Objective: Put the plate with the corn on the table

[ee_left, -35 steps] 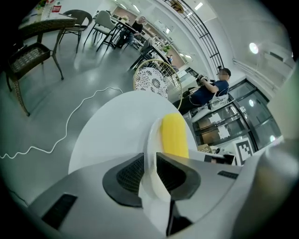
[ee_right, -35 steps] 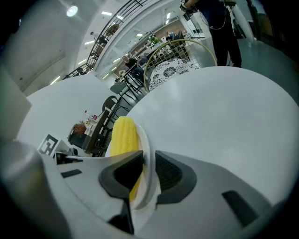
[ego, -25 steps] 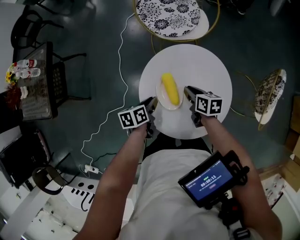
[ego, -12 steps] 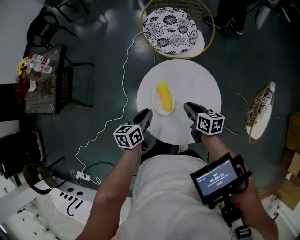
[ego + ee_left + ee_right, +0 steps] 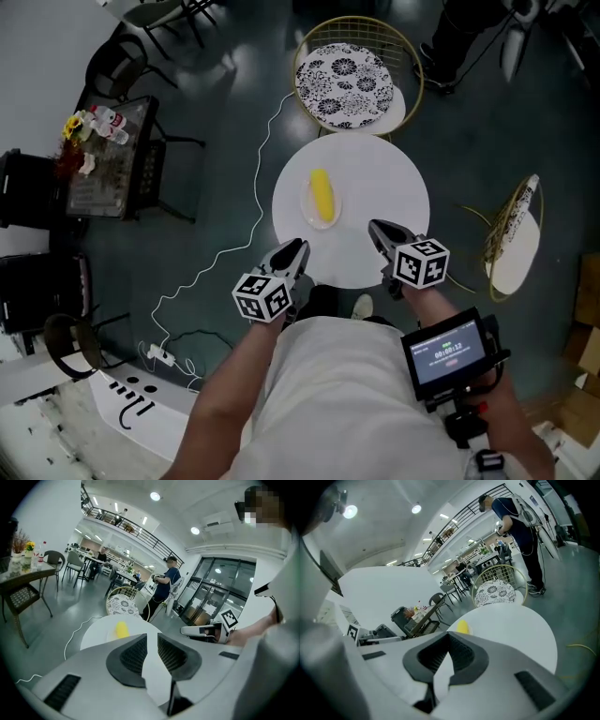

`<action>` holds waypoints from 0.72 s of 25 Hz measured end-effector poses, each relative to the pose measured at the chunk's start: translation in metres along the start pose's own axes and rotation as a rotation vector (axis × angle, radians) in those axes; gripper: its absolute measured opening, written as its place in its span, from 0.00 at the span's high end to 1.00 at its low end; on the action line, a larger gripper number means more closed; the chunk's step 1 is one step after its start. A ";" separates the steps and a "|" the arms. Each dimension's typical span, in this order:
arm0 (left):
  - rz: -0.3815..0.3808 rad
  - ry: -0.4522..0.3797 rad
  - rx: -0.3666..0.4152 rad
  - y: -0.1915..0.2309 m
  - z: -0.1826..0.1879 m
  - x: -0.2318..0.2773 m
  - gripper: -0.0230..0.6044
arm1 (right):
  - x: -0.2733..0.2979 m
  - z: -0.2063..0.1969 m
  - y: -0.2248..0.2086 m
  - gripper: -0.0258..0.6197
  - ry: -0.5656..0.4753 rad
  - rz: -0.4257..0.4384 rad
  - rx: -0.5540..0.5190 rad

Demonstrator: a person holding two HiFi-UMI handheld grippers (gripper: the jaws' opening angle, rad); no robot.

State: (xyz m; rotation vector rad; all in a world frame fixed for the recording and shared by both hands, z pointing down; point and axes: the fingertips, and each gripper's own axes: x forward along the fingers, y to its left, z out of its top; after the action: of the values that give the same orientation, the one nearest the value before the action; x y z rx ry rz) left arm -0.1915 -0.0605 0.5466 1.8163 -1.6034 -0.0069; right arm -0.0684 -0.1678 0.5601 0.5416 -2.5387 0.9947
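- Screen unit (image 5: 448, 353): strapped to your right forearm, at 5 o'clock in the head view, display lit.
- Left gripper (image 5: 296, 249): you hold it just off the table's rim at about 7 o'clock. Its jaws stand a narrow slit apart with nothing between them, and it is clear of the plate.
- Right gripper (image 5: 377, 228): you hold it over the table's near edge at about 5 o'clock. The jaw tips meet and grip nothing, and it too is apart from the plate.
- Table (image 5: 380, 183): round with a white top, lying between and beyond your two grippers.
- Plate (image 5: 307, 208): small and white, resting flat on the table top, left of its centre toward 9 o'clock.
- Corn (image 5: 322, 195): one yellow cob lying on the plate, its length along the 12-to-6 line.
- Patterned chair (image 5: 345, 77): just beyond the table at 12 o'clock, with a black-and-white floral seat inside a gold rim.
- Side table (image 5: 103, 178): well apart at 10 o'clock, carrying bottles and flowers (image 5: 73, 127) at its far end.
- Person (image 5: 164, 585): standing past the patterned chair, seen in the left gripper view.
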 end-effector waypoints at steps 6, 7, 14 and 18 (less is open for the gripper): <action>-0.009 -0.049 0.073 -0.043 0.001 -0.020 0.93 | -0.037 0.000 0.024 0.95 -0.044 0.059 -0.026; -0.015 -0.056 0.086 -0.050 0.002 -0.024 0.95 | -0.043 0.001 0.029 0.95 -0.050 0.071 -0.034; -0.044 -0.088 0.172 -0.090 -0.004 -0.045 0.95 | -0.075 -0.012 0.058 0.95 -0.038 0.144 -0.118; -0.040 -0.099 0.185 -0.100 -0.009 -0.047 0.95 | -0.089 -0.020 0.058 0.95 -0.033 0.154 -0.128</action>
State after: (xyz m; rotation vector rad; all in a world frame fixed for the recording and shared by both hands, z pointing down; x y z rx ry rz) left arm -0.1115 -0.0163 0.4835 2.0174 -1.6832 0.0344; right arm -0.0153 -0.0953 0.5007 0.3334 -2.6838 0.8728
